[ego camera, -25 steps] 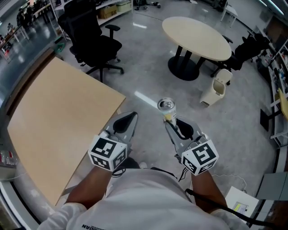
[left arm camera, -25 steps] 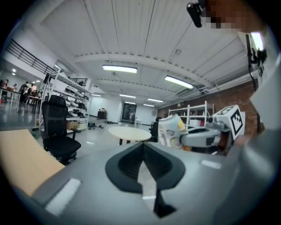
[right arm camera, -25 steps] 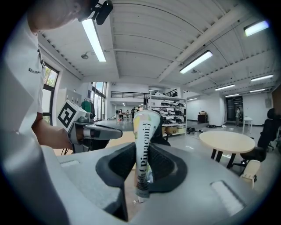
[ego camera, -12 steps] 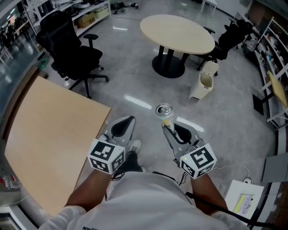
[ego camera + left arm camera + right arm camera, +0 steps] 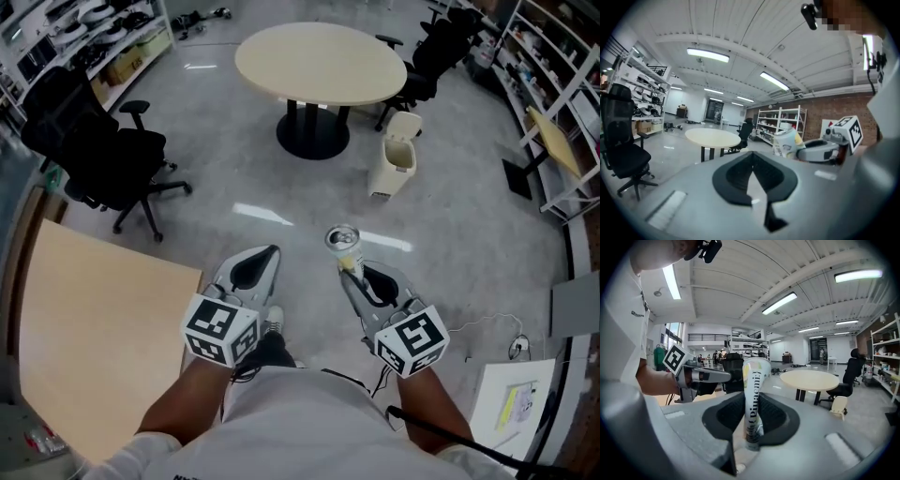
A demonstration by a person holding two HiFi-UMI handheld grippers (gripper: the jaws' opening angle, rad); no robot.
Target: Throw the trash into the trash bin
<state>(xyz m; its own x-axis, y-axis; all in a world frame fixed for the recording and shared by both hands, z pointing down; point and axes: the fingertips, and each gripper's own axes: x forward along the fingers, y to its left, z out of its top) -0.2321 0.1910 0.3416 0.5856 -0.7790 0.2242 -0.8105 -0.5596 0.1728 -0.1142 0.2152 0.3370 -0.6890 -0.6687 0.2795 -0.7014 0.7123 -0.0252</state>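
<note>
A crushed white and yellow drink can (image 5: 343, 241) stands upright between the jaws of my right gripper (image 5: 348, 269), which is shut on its flattened lower part. In the right gripper view the can (image 5: 754, 376) rises from the black pads (image 5: 729, 416). A small cream trash bin (image 5: 392, 165) stands on the floor ahead, beside the round table (image 5: 319, 60); the right gripper view shows the bin (image 5: 838, 407) at the right. My left gripper (image 5: 267, 253) is level beside the right one, shut and holding nothing. The left gripper view shows its tips (image 5: 752, 153) meeting, with the can (image 5: 787, 143) at the right.
A black office chair (image 5: 103, 155) stands at the left on the grey floor. A wooden tabletop (image 5: 84, 328) lies at the lower left. Shelving (image 5: 553, 112) lines the right side, with a second chair (image 5: 441, 47) behind the round table. Papers (image 5: 516, 408) lie at the lower right.
The whole view has swung toward the round table and bin, which now sit nearer the middle. The wooden tabletop has slid off to the left. Both grippers keep their pose and the can stays gripped.
</note>
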